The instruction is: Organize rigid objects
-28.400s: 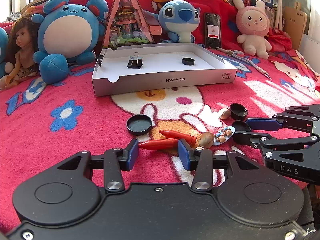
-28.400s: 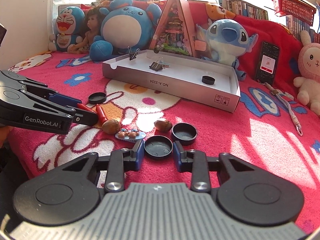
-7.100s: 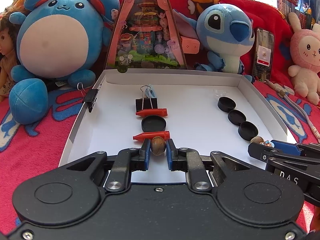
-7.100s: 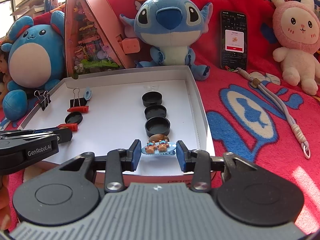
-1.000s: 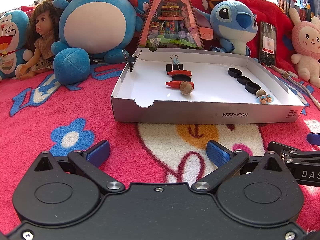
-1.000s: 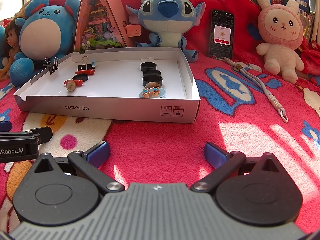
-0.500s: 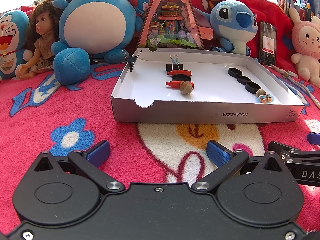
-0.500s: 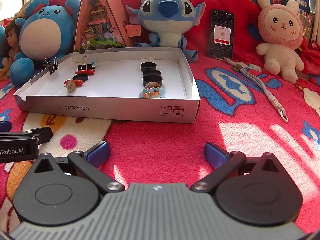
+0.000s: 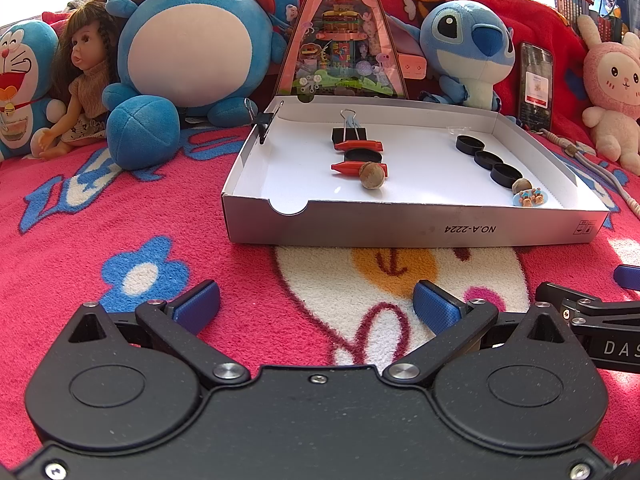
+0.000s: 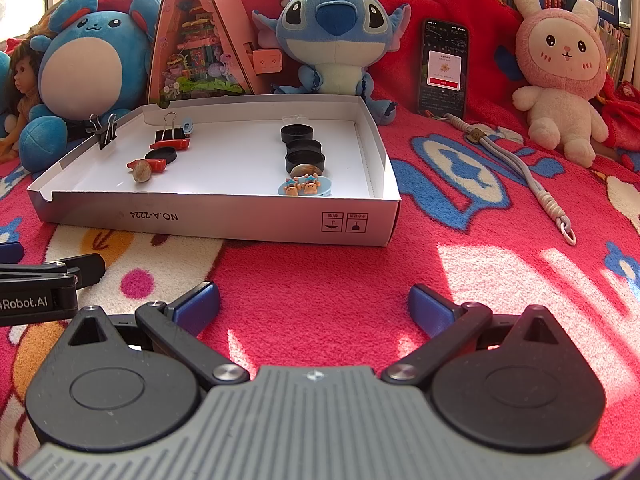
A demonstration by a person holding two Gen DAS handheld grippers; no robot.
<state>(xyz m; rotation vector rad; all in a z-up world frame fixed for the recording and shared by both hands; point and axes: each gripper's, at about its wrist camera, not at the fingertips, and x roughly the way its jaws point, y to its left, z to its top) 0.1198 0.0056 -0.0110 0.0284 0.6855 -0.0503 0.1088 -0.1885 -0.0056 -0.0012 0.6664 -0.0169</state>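
Both of my grippers sit low over the red blanket [image 9: 120, 208], short of the box. From the left wrist I see the left gripper [image 9: 316, 306] spread wide with nothing between its blue pads, hovering over the cartoon print on the blanket. Ahead lies the white cardboard tray [image 9: 400, 230], and inside it I count two rows. Left row, far to near: a black binder clip [image 9: 349, 133], a red cone piece [image 9: 359, 145], a black lid [image 9: 362, 155], a second red cone [image 9: 345, 168] and a brown nut [image 9: 372, 175] touching it. Right row: three black caps [image 9: 488, 159], a second nut [image 9: 521, 185] and a small blue charm [image 9: 529, 198] by the front wall. Another binder clip [image 9: 262, 126] grips the tray's left wall. The tip of the right gripper [image 9: 592, 312] pokes in at my right edge.

From the right wrist, the right gripper [image 10: 314, 306] is likewise released and empty above the blanket. The tray [image 10: 224, 224] sits ahead and to the left, with the same two rows inside. Plush toys [image 10: 336, 36], a phone [image 10: 444, 66] and a lanyard [image 10: 520, 168] lie beyond and to the right. The left gripper [image 10: 48, 286] shows at my left edge.
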